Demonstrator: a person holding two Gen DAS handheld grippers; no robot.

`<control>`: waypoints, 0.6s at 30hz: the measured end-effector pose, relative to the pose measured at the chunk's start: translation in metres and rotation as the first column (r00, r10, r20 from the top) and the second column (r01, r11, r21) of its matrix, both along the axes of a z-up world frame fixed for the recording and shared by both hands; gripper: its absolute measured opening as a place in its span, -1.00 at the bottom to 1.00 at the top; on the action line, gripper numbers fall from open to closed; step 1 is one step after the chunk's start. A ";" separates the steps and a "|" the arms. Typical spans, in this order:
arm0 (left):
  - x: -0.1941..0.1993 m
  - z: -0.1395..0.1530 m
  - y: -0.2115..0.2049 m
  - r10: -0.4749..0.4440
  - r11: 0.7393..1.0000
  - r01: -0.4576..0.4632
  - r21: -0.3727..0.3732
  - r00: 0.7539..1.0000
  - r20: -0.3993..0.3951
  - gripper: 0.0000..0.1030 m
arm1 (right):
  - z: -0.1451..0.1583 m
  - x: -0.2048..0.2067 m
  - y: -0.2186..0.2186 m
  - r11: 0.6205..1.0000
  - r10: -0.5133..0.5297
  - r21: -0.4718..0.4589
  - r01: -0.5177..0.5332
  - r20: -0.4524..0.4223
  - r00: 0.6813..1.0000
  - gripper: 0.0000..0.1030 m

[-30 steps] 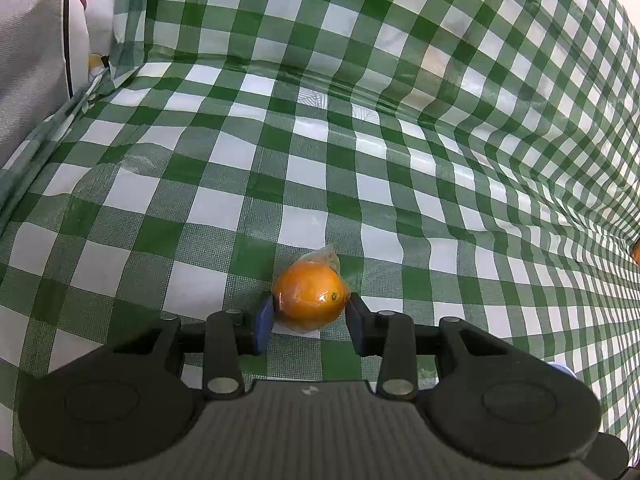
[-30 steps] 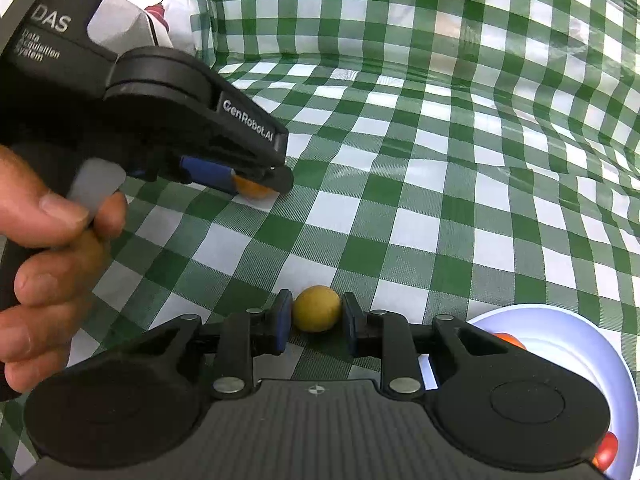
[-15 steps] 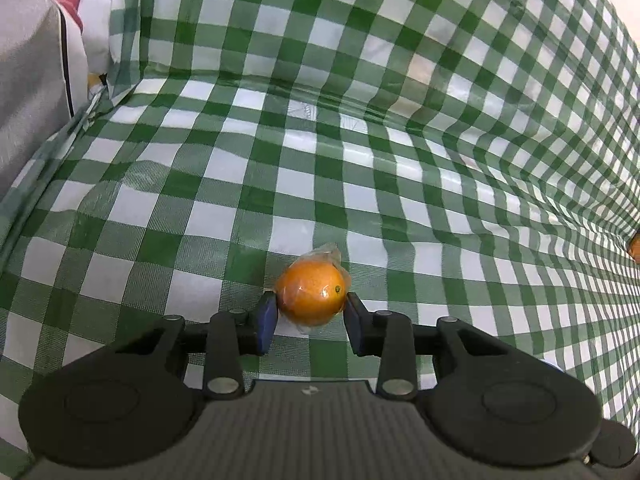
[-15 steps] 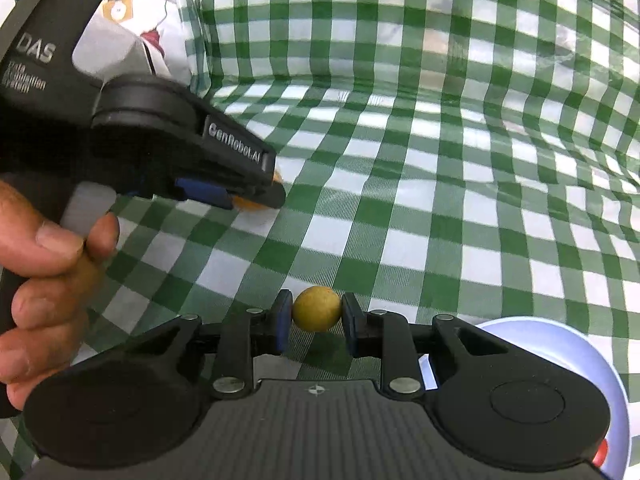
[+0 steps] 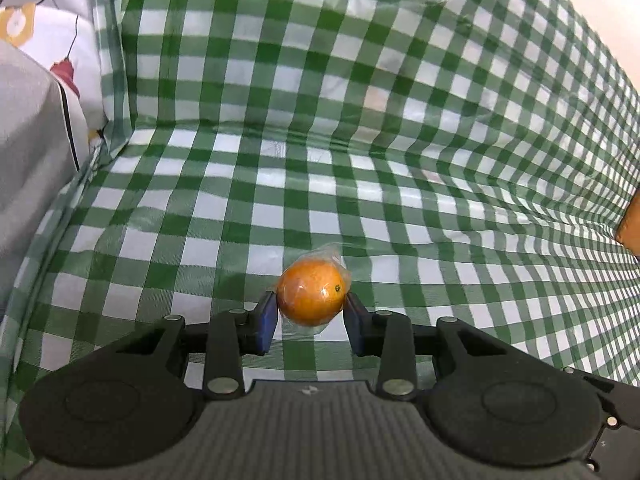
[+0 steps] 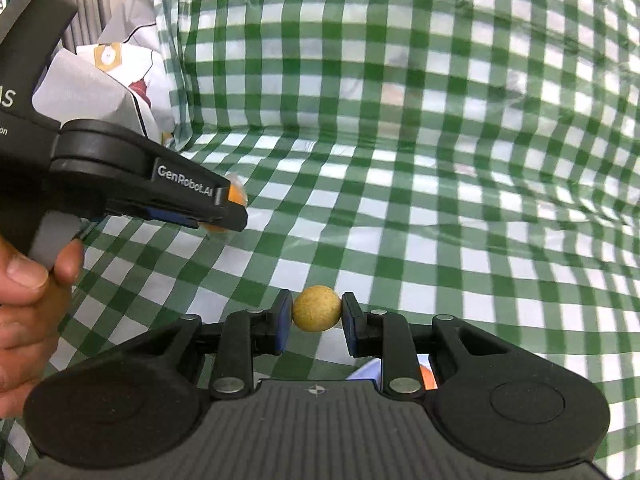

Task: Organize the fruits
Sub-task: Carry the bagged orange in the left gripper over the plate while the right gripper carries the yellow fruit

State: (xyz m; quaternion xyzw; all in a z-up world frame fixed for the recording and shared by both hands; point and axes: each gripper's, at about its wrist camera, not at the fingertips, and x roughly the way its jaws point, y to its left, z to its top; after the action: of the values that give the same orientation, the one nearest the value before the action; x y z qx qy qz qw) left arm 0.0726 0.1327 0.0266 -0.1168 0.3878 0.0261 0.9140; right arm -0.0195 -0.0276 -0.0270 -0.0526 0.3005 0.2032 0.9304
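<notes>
Fingers of the left gripper (image 5: 311,322) are clamped on an orange (image 5: 311,298) wrapped in thin clear film, one blue pad pressing each side of it, and the fruit looks lifted off the green-and-white checked cloth (image 5: 280,208) that covers the surface and runs up the wall behind. From the right wrist view that same gripper (image 6: 222,216) comes in from the left, a hand (image 6: 28,300) wrapped round its handle with one finger on the grey trigger, and only slivers of the orange (image 6: 235,196) show past its black tip. The right gripper (image 6: 316,322) has its fingers closed on a small yellowish round fruit (image 6: 317,308) with a rough, matte skin, held between the blue pads above the cloth. Low behind the right gripper's linkage, a bit of a pale blue plate (image 6: 366,372) peeks through, with something orange-red (image 6: 427,376) on it; the gripper body hides most of both. Along the left edge of the cloth sits grey fabric (image 5: 32,152) and a white printed cloth (image 5: 60,40) with small red and yellow figures. At the far right edge of the left wrist view an orange-coloured thing (image 5: 631,224) is cut off by the frame, too little showing to tell what it is. The stretch of cloth between the two grippers lies open.
</notes>
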 end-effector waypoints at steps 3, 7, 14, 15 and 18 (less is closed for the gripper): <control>-0.004 0.004 -0.005 -0.009 1.000 0.009 0.014 1.000 0.007 -0.23 | 0.004 -0.007 -0.005 1.000 -0.003 -0.014 0.004 0.015 1.000 -0.46; -0.007 0.007 -0.009 -0.023 1.000 0.023 0.019 1.000 0.020 -0.23 | 0.009 -0.013 -0.015 1.000 -0.017 -0.023 0.017 0.030 0.999 -0.46; -0.005 0.005 -0.013 -0.036 0.999 0.036 0.037 0.999 0.018 -0.23 | 0.011 -0.011 -0.031 0.998 -0.046 -0.030 0.047 0.037 0.998 -0.46; -0.005 0.005 -0.012 -0.040 0.999 0.040 0.037 0.999 0.018 -0.23 | 0.011 -0.010 -0.033 0.998 -0.050 -0.029 0.051 0.038 0.998 -0.46; -0.004 0.004 -0.014 -0.053 0.998 0.052 0.043 0.998 0.020 -0.23 | 0.011 -0.008 -0.038 0.997 -0.064 -0.030 0.065 0.040 0.997 -0.46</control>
State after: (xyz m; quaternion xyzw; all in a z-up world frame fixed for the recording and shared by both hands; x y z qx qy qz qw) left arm 0.0685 0.1186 0.0306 -0.0872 0.3804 0.0090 0.9206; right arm -0.0278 -0.0652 -0.0163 -0.0612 0.2869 0.1672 0.9413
